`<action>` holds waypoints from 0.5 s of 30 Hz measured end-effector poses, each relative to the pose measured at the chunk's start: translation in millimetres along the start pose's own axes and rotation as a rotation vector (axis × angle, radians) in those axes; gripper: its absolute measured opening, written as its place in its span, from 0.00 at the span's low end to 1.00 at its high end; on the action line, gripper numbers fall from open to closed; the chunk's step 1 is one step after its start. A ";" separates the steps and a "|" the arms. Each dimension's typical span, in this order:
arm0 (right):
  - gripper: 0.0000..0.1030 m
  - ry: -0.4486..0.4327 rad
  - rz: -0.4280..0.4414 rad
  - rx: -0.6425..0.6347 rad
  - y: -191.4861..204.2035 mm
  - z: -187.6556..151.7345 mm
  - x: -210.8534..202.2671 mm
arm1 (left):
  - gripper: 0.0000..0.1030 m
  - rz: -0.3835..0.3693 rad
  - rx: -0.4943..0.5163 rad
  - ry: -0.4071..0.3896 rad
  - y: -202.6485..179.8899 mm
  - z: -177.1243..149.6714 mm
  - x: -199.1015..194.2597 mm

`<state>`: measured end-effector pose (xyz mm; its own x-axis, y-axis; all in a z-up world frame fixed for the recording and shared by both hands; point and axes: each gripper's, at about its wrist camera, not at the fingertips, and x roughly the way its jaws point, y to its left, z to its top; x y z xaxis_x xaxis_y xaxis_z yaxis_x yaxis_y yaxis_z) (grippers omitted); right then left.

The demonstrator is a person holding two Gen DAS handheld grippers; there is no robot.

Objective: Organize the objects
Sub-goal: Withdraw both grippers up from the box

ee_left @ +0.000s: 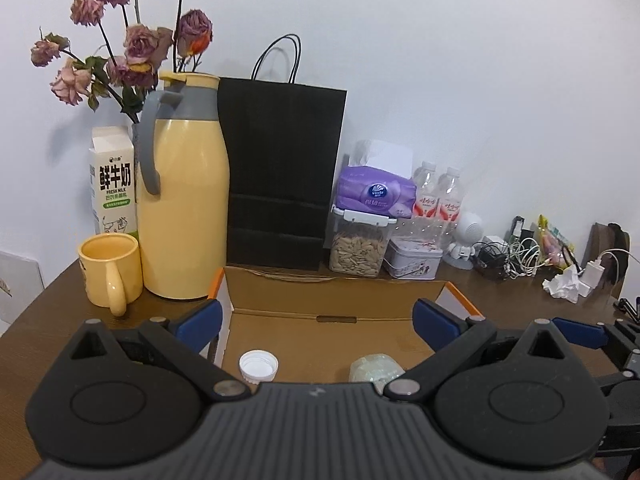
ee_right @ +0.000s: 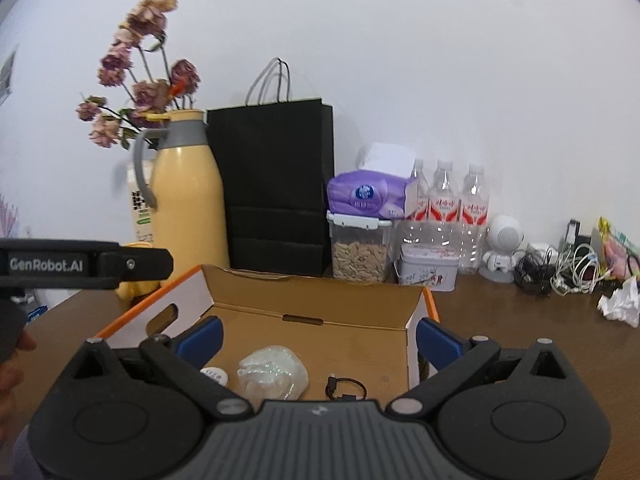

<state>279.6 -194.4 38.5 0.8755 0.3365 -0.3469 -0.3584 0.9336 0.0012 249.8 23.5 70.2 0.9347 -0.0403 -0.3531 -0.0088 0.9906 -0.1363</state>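
Observation:
An open cardboard box [ee_left: 320, 300] with orange edges sits on the brown table; it also shows in the right wrist view [ee_right: 320, 308]. Inside lie a white bottle cap [ee_left: 258, 365] [ee_right: 214, 376], a crumpled clear plastic wad [ee_left: 376, 368] [ee_right: 272, 372] and a small black cable [ee_right: 346, 388]. My left gripper [ee_left: 318, 322] is open and empty above the box's near side. My right gripper [ee_right: 318, 338] is open and empty above the box, over the plastic wad. The left gripper's body [ee_right: 84, 264] shows at the left of the right wrist view.
Behind the box stand a yellow thermos [ee_left: 184, 200], yellow mug [ee_left: 110, 272], milk carton [ee_left: 113, 188], dried flowers [ee_left: 132, 40], black paper bag [ee_left: 280, 176], seed jar [ee_left: 358, 248], tissue pack [ee_left: 374, 192], tin [ee_left: 414, 260], water bottles [ee_right: 456, 204]. Cables [ee_right: 568, 268] and crumpled paper [ee_right: 622, 304] lie right.

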 end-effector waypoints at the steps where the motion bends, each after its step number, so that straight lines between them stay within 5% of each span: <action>1: 1.00 -0.002 0.002 -0.010 -0.7 -1.2 -5.6 | 1.00 0.000 0.000 -0.001 0.9 -0.8 -4.6; 15: 1.00 0.100 0.003 -0.064 -18.9 -49.2 -69.8 | 1.00 0.057 0.050 0.054 20.1 -31.3 -56.2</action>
<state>209.2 -241.5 16.6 0.8389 0.3225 -0.4385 -0.3839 0.9216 -0.0566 186.0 41.6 58.4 0.9127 0.0104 -0.4084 -0.0422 0.9967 -0.0688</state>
